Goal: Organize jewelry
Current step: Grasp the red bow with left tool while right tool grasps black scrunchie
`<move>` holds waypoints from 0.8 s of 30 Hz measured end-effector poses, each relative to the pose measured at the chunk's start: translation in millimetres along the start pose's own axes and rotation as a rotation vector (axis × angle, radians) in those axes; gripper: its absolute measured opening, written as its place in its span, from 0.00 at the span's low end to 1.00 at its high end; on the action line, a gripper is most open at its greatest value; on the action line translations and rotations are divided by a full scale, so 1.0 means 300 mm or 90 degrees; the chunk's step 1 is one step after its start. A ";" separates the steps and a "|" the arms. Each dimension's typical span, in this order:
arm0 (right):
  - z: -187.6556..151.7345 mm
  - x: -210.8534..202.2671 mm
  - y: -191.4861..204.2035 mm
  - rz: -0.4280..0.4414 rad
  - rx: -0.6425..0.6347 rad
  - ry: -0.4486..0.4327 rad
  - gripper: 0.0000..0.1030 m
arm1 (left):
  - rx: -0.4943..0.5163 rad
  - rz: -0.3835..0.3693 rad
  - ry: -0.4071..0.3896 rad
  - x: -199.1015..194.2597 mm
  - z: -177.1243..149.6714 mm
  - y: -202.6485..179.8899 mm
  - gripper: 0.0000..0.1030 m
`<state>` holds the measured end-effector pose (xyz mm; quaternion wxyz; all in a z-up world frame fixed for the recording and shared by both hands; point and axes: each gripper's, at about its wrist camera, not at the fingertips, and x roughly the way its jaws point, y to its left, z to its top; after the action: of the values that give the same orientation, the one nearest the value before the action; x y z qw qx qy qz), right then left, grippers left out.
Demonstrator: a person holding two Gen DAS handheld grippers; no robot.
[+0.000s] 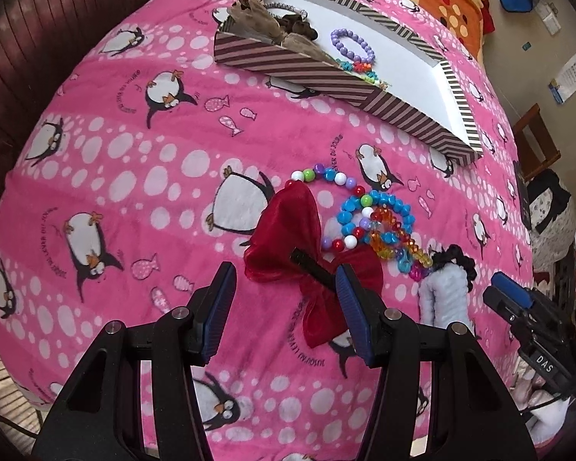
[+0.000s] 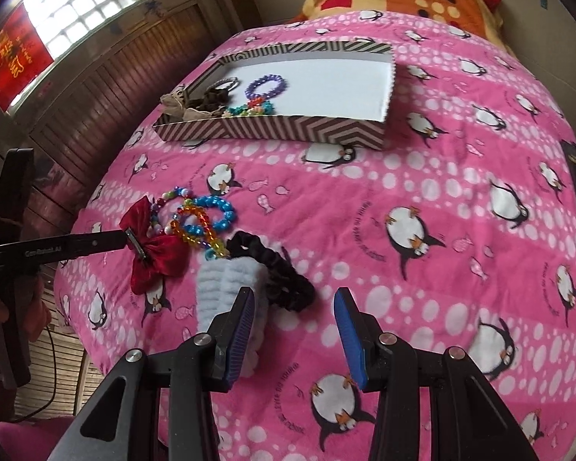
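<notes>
We see a pink penguin-print blanket (image 1: 142,176) covering the bed, everything lies on it. Far side: a long shallow striped box (image 2: 280,130), white inside, long axis running left-right in the right wrist view, diagonal in the left wrist view. Its left end holds a purple bead bracelet (image 2: 265,85), a teal-and-orange beaded piece (image 2: 249,109), dark brown and tan fabric items (image 2: 196,103) and a silvery ring-like piece (image 1: 284,7); the right half is bare white.

Near side, a loose pile well apart from the box. A pale blue fuzzy scrunchie (image 2: 226,272) touches a black ruffled scrunchie (image 2: 284,280), which curves off to its right. Left of them lies a red organza bow clip (image 1: 299,238), its black clip bar (image 1: 313,269) showing; the bow's long axis runs near-to-far, slightly tilted. Just right of the bow is a blue bead bracelet (image 1: 380,211), overlapped by a rainbow crystal bracelet (image 1: 388,242) and a multicolour bead strand (image 1: 326,176) looping around the bow's far lobe.

Our left gripper (image 1: 286,309) hangs over the bow, fingers wide apart and straddling its near lobe, pads not pressing on it. Our right gripper (image 2: 293,330) hangs over the scrunchies, fingers apart, nothing clamped; its left finger (image 2: 240,330) overlaps the blue scrunchie in view, contact unclear.
</notes>
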<state>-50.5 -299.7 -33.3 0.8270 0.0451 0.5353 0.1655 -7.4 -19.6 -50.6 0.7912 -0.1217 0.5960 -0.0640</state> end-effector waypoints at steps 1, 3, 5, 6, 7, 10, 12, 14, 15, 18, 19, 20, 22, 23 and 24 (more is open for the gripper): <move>0.003 0.007 0.000 0.003 0.002 0.002 0.40 | -0.001 0.000 0.002 0.006 0.004 -0.003 0.52; 0.014 0.024 0.001 0.018 0.007 0.005 0.40 | -0.002 0.001 0.003 0.019 0.010 -0.007 0.52; 0.025 0.040 0.008 0.036 0.011 0.006 0.40 | -0.003 0.001 0.005 0.032 0.016 -0.011 0.52; 0.031 0.049 0.010 0.043 0.011 0.006 0.40 | -0.002 0.002 0.008 0.041 0.019 -0.013 0.52; 0.037 0.059 0.013 0.049 0.012 0.008 0.40 | 0.000 0.005 0.011 0.051 0.023 -0.016 0.52; 0.050 0.099 0.009 0.071 0.026 0.022 0.40 | 0.006 0.012 0.018 0.074 0.031 -0.022 0.52; 0.051 0.124 -0.005 0.102 0.047 0.029 0.36 | 0.009 0.011 0.015 0.083 0.033 -0.027 0.52; 0.047 0.137 -0.016 0.133 0.066 0.032 0.25 | 0.007 0.007 0.006 0.086 0.034 -0.025 0.51; 0.044 0.139 -0.023 0.152 0.077 0.030 0.20 | 0.007 0.004 0.001 0.086 0.034 -0.024 0.39; 0.045 0.122 -0.023 0.147 0.077 0.016 0.10 | 0.017 0.001 0.003 0.088 0.038 -0.031 0.20; 0.049 0.108 -0.023 0.143 0.074 0.009 0.10 | 0.023 -0.004 0.000 0.081 0.038 -0.035 0.18; 0.053 0.090 -0.026 0.143 0.075 -0.001 0.09 | 0.029 -0.008 -0.004 0.072 0.040 -0.040 0.17; 0.066 0.052 -0.040 0.147 0.081 -0.018 0.09 | 0.035 -0.011 -0.014 0.047 0.044 -0.044 0.15; 0.075 0.038 -0.046 0.144 0.081 -0.026 0.09 | 0.037 -0.012 -0.019 0.034 0.048 -0.045 0.14; 0.084 0.021 -0.052 0.142 0.081 -0.034 0.09 | 0.039 -0.019 -0.023 0.015 0.056 -0.044 0.13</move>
<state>-22.0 -309.8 -32.1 0.8128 0.1613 0.5144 0.2206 10.5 -31.4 -47.0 0.8043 -0.1075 0.5772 -0.0914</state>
